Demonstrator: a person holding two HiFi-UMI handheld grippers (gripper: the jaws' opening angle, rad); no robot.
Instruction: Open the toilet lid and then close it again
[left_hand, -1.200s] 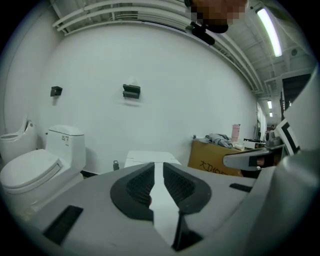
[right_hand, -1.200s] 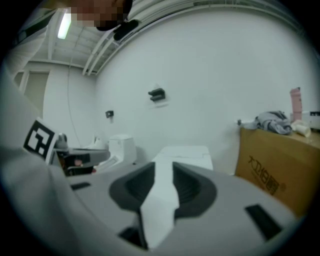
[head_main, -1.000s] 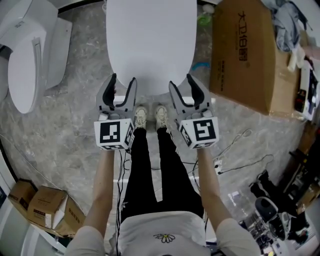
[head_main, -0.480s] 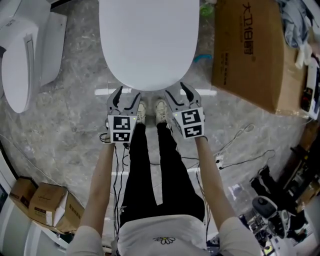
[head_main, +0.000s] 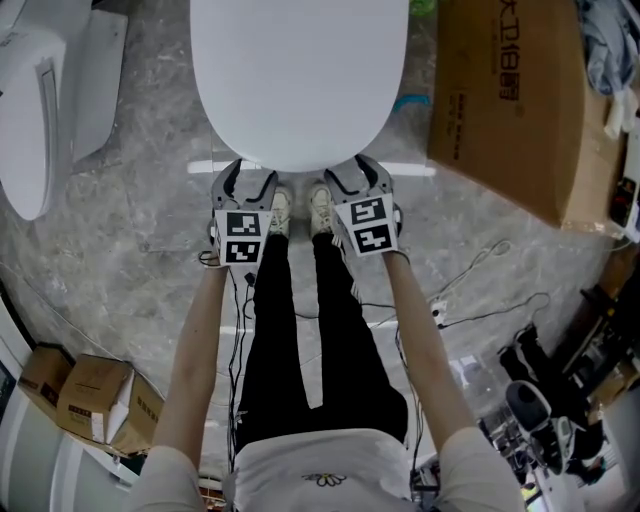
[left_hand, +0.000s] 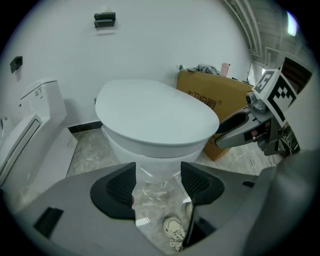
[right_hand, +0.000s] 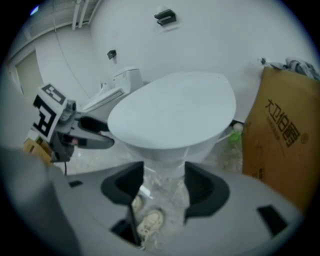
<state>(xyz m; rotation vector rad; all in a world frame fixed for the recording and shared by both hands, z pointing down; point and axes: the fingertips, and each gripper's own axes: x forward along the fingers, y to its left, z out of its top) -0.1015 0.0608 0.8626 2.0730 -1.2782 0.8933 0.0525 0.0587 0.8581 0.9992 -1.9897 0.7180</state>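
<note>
Hovering near the front edge of the shut white oval plastic toilet lid (head_main: 298, 80), the grey left gripper (head_main: 248, 180) and right gripper (head_main: 352, 175) had just been opening their jaws, both empty.

Clutter round a grey marbled floor (head_main: 140, 240)

A large cardboard box (head_main: 500, 100) with black print lies at 2 o'clock, crumpled cloth (head_main: 600, 40) beyond its far end. A second white toilet (head_main: 30, 110) stands at 10 o'clock, well apart from the box. Two small cartons (head_main: 95, 405) sit together at 8 o'clock. Thin cables (head_main: 495, 247) trail over the floor at 3 o'clock, and dark gear (head_main: 535, 400), too jumbled to tell apart, crowds the corner at 4 o'clock.
</note>
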